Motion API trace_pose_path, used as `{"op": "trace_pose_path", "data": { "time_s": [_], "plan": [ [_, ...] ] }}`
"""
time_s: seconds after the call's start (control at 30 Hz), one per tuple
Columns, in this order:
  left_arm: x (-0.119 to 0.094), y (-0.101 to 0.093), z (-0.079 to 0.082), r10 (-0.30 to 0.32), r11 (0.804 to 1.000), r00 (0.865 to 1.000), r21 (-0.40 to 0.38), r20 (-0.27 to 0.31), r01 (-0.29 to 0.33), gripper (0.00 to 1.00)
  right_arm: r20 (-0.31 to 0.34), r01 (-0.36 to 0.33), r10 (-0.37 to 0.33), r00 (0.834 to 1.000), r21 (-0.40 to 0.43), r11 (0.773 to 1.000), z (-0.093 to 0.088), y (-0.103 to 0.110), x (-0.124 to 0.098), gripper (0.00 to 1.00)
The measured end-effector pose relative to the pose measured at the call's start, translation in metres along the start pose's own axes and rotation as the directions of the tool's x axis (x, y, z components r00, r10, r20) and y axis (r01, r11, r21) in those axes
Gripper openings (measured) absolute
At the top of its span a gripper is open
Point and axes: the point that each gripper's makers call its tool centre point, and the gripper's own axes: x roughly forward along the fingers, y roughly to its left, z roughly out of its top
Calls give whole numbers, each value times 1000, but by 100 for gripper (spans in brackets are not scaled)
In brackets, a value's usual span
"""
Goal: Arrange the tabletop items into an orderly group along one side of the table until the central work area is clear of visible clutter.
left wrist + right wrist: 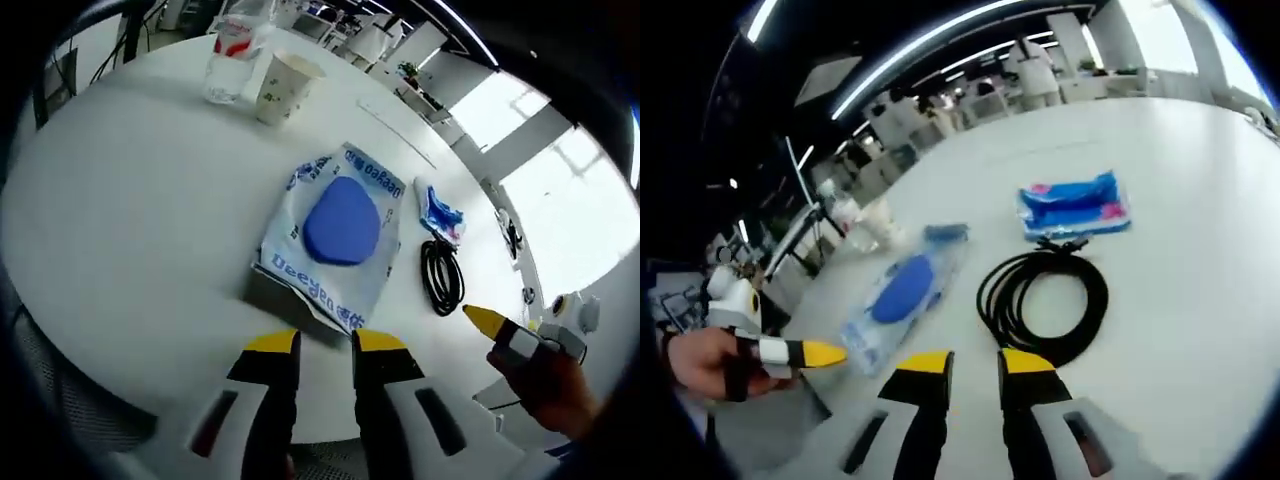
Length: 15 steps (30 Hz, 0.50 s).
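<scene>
Both grippers, left (325,345) and right (977,362), hover empty, jaws slightly parted; pouch (335,235) and cable (1043,297) clutter mid-table, cup (284,88) already edgeward.

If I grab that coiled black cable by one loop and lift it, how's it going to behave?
The black cable lies in loose loops with no tie visible, so it will probably sag and uncoil when lifted by one strand. It looks thin, so likely light. Pushed sideways, it may deform rather than slide whole, perhaps dragging toward the blue packet just beyond it.

Open-plan office: rows of desks (1030,75) under strip lights (910,55)
</scene>
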Motion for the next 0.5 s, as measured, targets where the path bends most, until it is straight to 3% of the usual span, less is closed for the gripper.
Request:
{"op": "trace_pose_path", "data": {
  "time_s": [0.17, 0.37, 0.5],
  "plan": [
    [3, -2, -1, -6, 1000, 1000, 8, -1, 6, 17, 18, -3, 3, 1000, 8, 1000, 1, 3, -11, 20],
    [9, -2, -5, -10, 999, 1000, 33, -12, 11, 15, 11, 5, -4, 1000, -59, 998, -2, 2, -25, 23],
    [10, -4, -4, -20, 999, 1000, 32, -10, 20, 13, 26, 20, -18, 999, -53, 998, -4, -3, -39, 24]
  ]
}}
